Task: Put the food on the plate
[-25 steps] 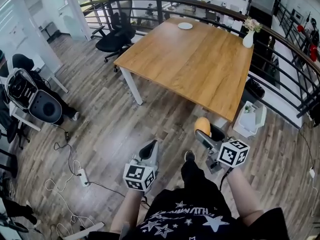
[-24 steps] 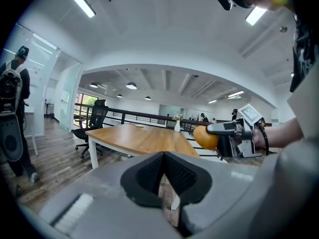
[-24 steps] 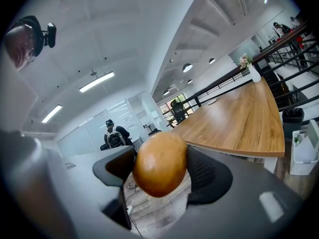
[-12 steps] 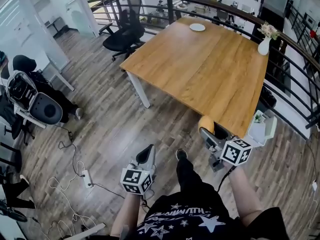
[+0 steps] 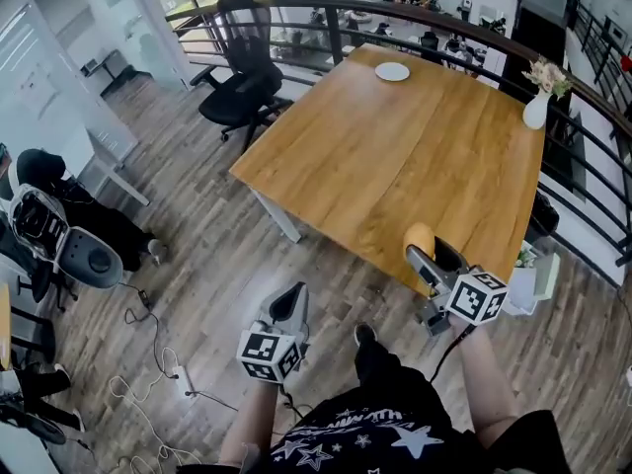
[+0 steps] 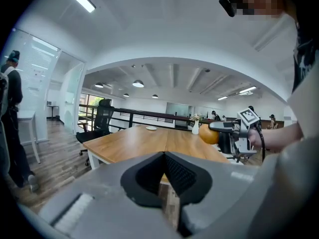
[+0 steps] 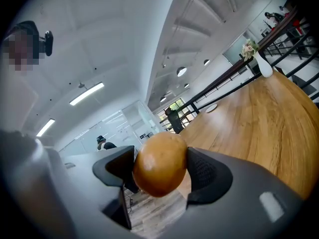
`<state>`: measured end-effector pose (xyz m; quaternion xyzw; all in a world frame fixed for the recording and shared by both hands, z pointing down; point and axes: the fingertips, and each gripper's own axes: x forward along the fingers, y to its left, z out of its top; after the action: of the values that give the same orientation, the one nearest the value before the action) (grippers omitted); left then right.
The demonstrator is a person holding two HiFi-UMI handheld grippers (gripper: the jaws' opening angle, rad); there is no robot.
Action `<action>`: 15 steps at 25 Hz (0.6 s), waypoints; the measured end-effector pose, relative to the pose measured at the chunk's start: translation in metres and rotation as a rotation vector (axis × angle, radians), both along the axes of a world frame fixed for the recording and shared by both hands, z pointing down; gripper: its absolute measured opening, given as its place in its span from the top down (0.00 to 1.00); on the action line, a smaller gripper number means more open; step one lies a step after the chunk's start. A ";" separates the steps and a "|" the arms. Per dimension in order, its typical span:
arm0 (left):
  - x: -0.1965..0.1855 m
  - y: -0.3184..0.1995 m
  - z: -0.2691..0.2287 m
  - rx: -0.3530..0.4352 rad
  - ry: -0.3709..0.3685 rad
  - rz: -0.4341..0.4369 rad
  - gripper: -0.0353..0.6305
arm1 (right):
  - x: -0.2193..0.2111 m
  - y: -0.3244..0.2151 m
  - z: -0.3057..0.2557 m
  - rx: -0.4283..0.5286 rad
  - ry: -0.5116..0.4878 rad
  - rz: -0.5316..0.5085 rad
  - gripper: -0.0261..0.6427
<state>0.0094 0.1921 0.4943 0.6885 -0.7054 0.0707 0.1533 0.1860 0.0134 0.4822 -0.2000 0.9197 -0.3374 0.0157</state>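
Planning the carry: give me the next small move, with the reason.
Probably move the right hand-held gripper forward over the table: it grips the round brown food at the near edge, and the white plate sits at the far side.

On the table [image 5: 395,166] the plate [image 5: 392,71] lies at the far edge, the vase [image 5: 536,110] far right

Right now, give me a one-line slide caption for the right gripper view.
Right gripper holds round brown food at the wooden table, white plate at its far end.
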 end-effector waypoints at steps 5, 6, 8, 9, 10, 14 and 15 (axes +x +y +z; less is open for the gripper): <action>-0.016 -0.064 -0.006 -0.005 -0.021 0.046 0.94 | -0.014 -0.063 0.013 -0.029 0.012 0.030 0.46; -0.020 -0.074 -0.005 -0.009 -0.016 0.046 0.94 | -0.017 -0.075 0.015 -0.035 0.013 0.036 0.46; -0.029 -0.092 -0.002 -0.020 -0.008 0.045 0.94 | -0.026 -0.096 0.017 -0.043 0.010 0.041 0.46; -0.034 -0.101 -0.001 -0.024 -0.006 0.043 0.94 | -0.031 -0.105 0.018 -0.046 0.008 0.040 0.46; -0.040 -0.109 0.000 -0.027 -0.005 0.041 0.94 | -0.037 -0.112 0.020 -0.050 0.006 0.038 0.46; -0.055 -0.140 0.001 -0.035 -0.011 0.037 0.94 | -0.057 -0.135 0.026 -0.058 0.005 0.017 0.46; -0.059 -0.148 0.000 -0.033 -0.016 0.040 0.94 | -0.062 -0.141 0.026 -0.057 0.006 0.012 0.46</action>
<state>-0.0492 0.0440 0.4944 0.6992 -0.6914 0.0906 0.1577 0.1238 -0.1274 0.5082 -0.2068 0.9086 -0.3628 0.0090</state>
